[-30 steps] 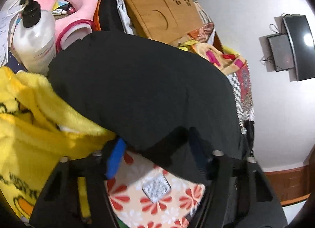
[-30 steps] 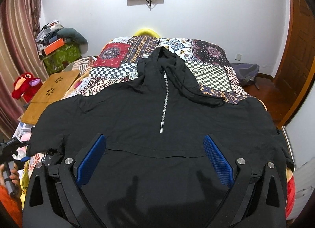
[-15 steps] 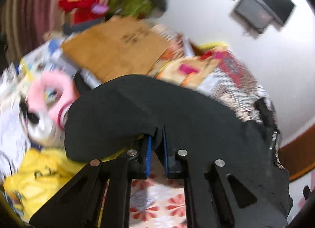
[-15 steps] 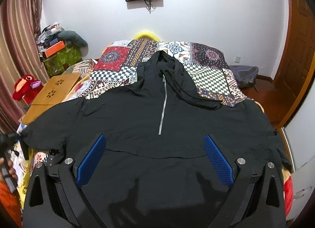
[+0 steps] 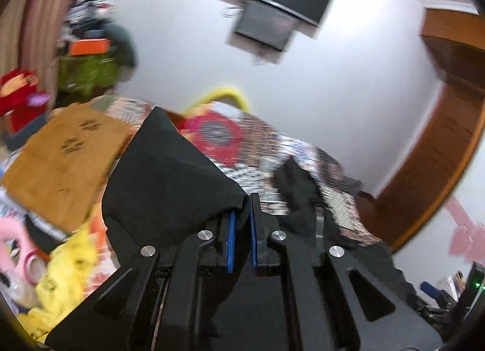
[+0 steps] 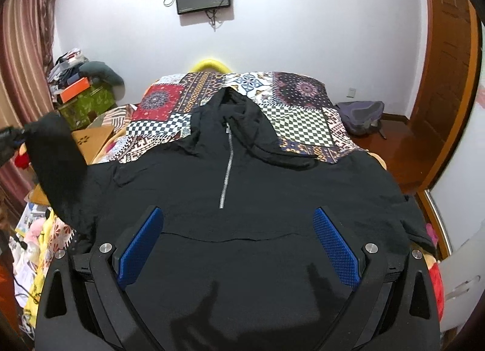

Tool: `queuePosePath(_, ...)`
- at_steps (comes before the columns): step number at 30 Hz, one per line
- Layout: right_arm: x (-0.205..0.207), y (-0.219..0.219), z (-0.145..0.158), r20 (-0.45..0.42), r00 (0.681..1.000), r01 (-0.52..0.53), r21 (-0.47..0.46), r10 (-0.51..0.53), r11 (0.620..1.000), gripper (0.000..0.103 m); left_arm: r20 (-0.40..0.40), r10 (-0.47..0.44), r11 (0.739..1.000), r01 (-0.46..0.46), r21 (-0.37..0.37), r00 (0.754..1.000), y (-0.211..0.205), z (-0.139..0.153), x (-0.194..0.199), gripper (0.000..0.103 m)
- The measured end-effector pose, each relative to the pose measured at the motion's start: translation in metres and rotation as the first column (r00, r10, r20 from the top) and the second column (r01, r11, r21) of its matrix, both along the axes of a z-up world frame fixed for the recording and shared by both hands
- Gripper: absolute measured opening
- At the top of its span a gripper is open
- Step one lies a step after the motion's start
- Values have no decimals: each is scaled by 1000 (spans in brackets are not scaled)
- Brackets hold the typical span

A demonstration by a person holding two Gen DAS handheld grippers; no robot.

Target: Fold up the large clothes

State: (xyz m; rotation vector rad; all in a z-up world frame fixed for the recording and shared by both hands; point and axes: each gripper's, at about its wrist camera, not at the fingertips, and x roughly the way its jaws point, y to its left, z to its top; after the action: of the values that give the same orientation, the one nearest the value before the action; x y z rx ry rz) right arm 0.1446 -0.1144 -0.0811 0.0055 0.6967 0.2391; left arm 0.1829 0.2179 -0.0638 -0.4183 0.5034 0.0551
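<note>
Black hoodie [image 6: 242, 187] spread front-up on patchwork bed [image 6: 303, 114]. Our left gripper [image 5: 241, 223] clamped on left sleeve [image 6: 56, 156], lifted. Right gripper [image 6: 238, 244] wide open, empty, over hem. Soft, light, floppy (we pinch cuff edges, seams).

I see a large black hoodie [image 6: 242, 187] lying face up on the patchwork bedspread, hood [image 6: 233, 108] toward the headboard and hem toward me. A silver zipper [image 6: 225, 169] runs partway down the chest from the neck, and a drawstring loops off to the right of it. Below the zipper a faint seam crosses the front. The right sleeve [image 6: 403, 217] lies flat out toward the bed's edge. The left sleeve [image 6: 57, 163] is off the bed, lifted and hanging in a dark fold (its cuff end is pinched up high, the rest drooping back to the shoulder). The body cloth is mostly smooth, with light wrinkles near the shoulders.
</note>
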Motion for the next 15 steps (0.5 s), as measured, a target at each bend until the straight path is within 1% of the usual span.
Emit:
queuePosePath(4, -3, -14, 0, 5, 1000, 21, 23, -21, 1000, 99, -15, -119, 993, 119, 15, 993, -47, 0, 25, 7)
queuePosePath(8, -4, -24, -1, 0, 999, 35, 24, -35, 999, 99, -69, -225, 974, 227, 25, 972, -98, -14, 49, 7)
queuePosePath(11, -6, -31, -2, -3, 999, 37, 38, -37, 999, 99, -127, -288, 957, 291, 6, 949, -132, -32, 61, 7)
queuePosePath(12, -6, -32, -2, -5, 999, 41, 40, -41, 998, 99, -153, -312, 949, 315, -3, 938, -143, -40, 66, 7)
queuePosePath(14, -7, -34, -3, -7, 999, 49, 35, -49, 998, 99, -207, -342, 937, 350, 2, 917, -163, -56, 72, 7)
queuePosePath(15, -8, -35, -3, -7, 999, 52, 32, -52, 998, 99, -239, -365, 926, 376, 2, 900, -173, -67, 75, 7)
